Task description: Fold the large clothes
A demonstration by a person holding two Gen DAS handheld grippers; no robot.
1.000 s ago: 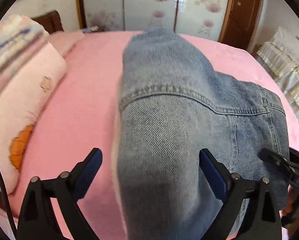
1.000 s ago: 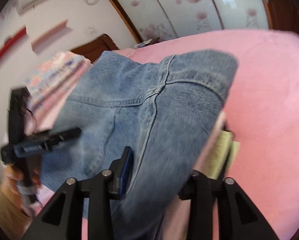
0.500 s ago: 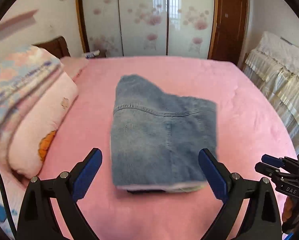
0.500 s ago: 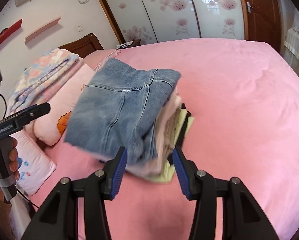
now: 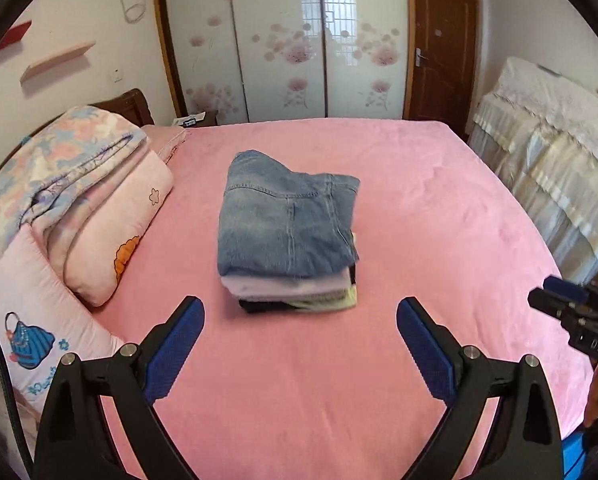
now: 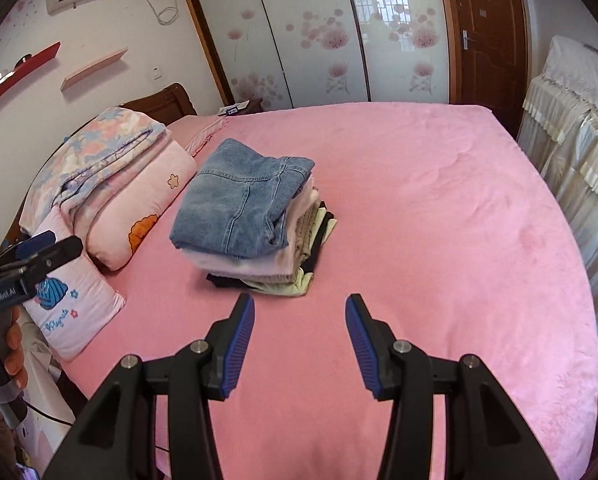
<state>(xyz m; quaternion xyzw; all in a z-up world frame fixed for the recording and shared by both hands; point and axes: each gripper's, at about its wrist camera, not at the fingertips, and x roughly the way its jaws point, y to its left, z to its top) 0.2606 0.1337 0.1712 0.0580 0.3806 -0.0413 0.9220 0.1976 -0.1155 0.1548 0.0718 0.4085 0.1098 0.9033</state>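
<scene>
Folded blue jeans (image 5: 287, 224) top a stack of folded clothes (image 5: 299, 294) on the pink bed (image 5: 439, 220). The jeans (image 6: 243, 204) and the stack below them (image 6: 283, 276) also show in the right wrist view. My left gripper (image 5: 301, 322) hangs open above the bed, short of the stack, with nothing between its blue pads. My right gripper (image 6: 301, 320) is open too, empty, near the stack's front right corner. Each gripper shows in the other's view: the right one (image 5: 571, 312) at the right edge, the left one (image 6: 31, 256) at the left edge, held by a hand (image 6: 13, 352).
Pillows and a folded floral quilt (image 5: 59, 184) lie along the left of the bed. A cloth-covered piece of furniture (image 5: 559, 152) stands to the right. Wardrobe doors (image 5: 283, 40) and a brown door (image 5: 443, 48) are behind. A dark headboard (image 6: 159, 104) stands at the far left.
Both grippers have pulled back and up from the jeans. A second ago the denim lay between the jaws; now the stack sits apart, whole in view, and both jaws are empty.
</scene>
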